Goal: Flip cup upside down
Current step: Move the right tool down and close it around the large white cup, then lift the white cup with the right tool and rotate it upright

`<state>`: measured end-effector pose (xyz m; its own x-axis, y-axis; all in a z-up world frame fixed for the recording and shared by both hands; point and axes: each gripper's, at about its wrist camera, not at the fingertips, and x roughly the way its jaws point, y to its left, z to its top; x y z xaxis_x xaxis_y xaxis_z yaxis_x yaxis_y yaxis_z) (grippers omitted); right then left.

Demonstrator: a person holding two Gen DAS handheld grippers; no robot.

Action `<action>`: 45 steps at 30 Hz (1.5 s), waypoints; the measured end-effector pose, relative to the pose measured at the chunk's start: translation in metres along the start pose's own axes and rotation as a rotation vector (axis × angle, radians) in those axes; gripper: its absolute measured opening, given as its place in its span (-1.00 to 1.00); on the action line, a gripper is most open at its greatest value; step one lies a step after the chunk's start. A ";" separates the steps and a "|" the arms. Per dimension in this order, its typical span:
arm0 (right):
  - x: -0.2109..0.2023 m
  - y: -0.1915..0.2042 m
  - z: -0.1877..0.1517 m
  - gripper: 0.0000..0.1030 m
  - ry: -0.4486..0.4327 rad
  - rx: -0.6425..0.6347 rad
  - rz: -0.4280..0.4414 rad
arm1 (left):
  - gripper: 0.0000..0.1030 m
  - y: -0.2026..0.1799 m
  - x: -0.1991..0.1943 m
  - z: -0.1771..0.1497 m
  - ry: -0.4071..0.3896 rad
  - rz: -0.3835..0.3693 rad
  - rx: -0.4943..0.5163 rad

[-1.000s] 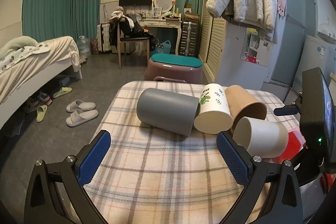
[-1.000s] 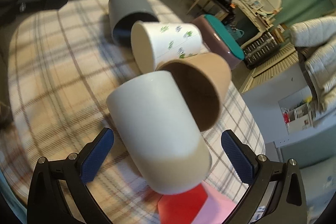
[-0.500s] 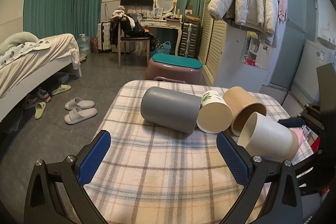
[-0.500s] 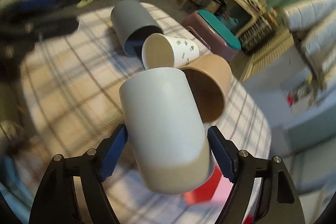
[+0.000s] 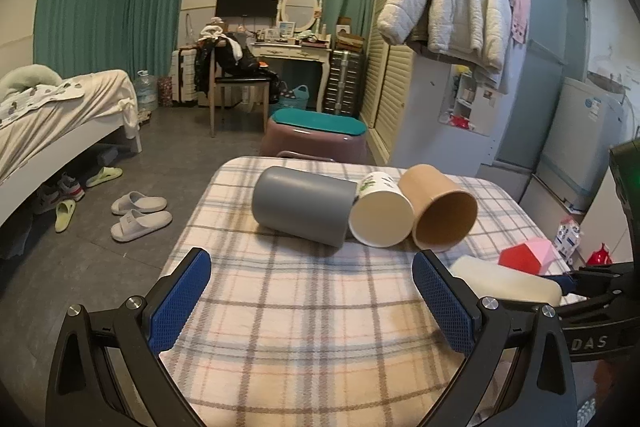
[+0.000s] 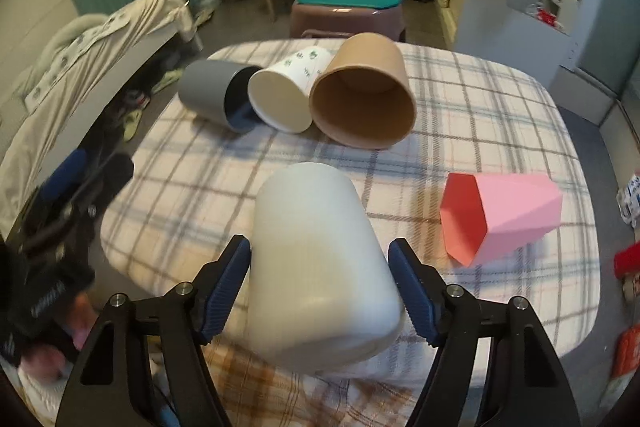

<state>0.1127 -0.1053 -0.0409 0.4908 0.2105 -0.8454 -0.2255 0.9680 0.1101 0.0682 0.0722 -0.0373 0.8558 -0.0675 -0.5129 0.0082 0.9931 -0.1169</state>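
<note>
White cup [image 6: 320, 259], clamped between right tool [image 6: 320, 287] pads

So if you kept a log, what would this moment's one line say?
right claw: shut on white cup | white cup: off table, bottom toward camera | left claw: open, holding nothing | grey, leaf-print, brown, pink cups: on sides

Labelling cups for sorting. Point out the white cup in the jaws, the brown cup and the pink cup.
white cup [image 6: 320, 267]: right wrist view, middle of its side wall.
brown cup [image 6: 362, 107]: right wrist view, inside its open mouth.
pink cup [image 6: 520, 213]: right wrist view, outer side.
</note>
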 end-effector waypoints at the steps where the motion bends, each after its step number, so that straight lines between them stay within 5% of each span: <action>1: 0.000 0.000 0.000 0.39 -0.014 0.008 -0.005 | 1.00 -0.001 0.000 -0.001 0.001 -0.004 0.005; 15: 0.004 -0.003 -0.014 0.31 -0.068 -0.013 -0.030 | 1.00 -0.009 0.000 -0.009 0.026 0.045 0.024; 25: -0.046 -0.037 -0.015 0.32 -0.271 -0.017 0.009 | 1.00 -0.047 -0.015 -0.001 -0.002 0.051 0.059; 35: -0.094 -0.094 -0.028 0.58 -0.436 -0.029 -0.050 | 1.00 -0.117 -0.035 -0.008 -0.028 0.003 0.054; 45: -0.090 -0.124 -0.062 0.82 -0.453 -0.016 -0.072 | 1.00 -0.160 -0.037 -0.051 0.026 0.000 0.078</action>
<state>0.0439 -0.2527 -0.0109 0.8235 0.1848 -0.5364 -0.1887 0.9809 0.0483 0.0090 -0.0886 -0.0431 0.8421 -0.0693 -0.5349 0.0496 0.9975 -0.0511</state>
